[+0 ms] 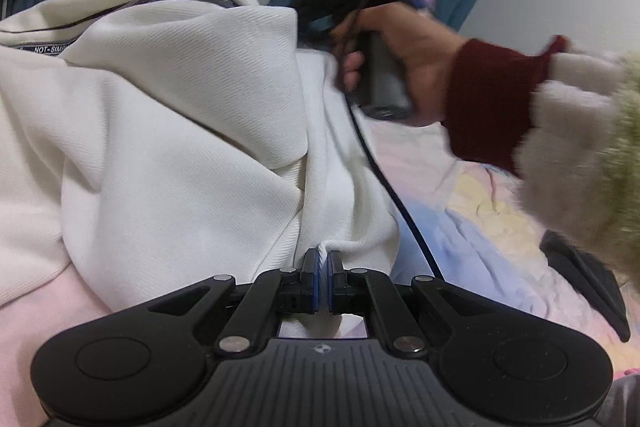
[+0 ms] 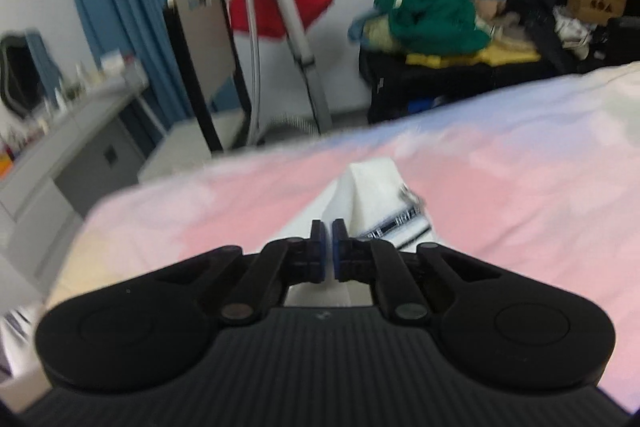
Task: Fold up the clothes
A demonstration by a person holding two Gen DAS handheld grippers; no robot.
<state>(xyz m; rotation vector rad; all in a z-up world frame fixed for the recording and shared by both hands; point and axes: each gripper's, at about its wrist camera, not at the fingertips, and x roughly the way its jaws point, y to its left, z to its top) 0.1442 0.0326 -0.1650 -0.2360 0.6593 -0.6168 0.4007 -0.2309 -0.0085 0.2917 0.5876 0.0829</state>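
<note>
1. The garment [image 1: 180,115] lies bunched on the bed [image 1: 460,227], filling the left and middle of the left wrist view.
2. The left gripper [image 1: 323,263] sits at the garment's near edge, with a fold of cloth between its fingertips.
3. The right hand [image 1: 408,67] is to the right of the garment and above the bed, wrapped around its tool's handle.
4. A cable [image 1: 384,179] hangs from that handle down along the garment's right side.
5. In the right wrist view, the right gripper [image 2: 327,247] pinches a strip of the garment above the bed.
6. Beyond the bed's far edge stands a pile of clothes [image 2: 432,19]; a desk [image 2: 80,131] stands at the left.
</note>
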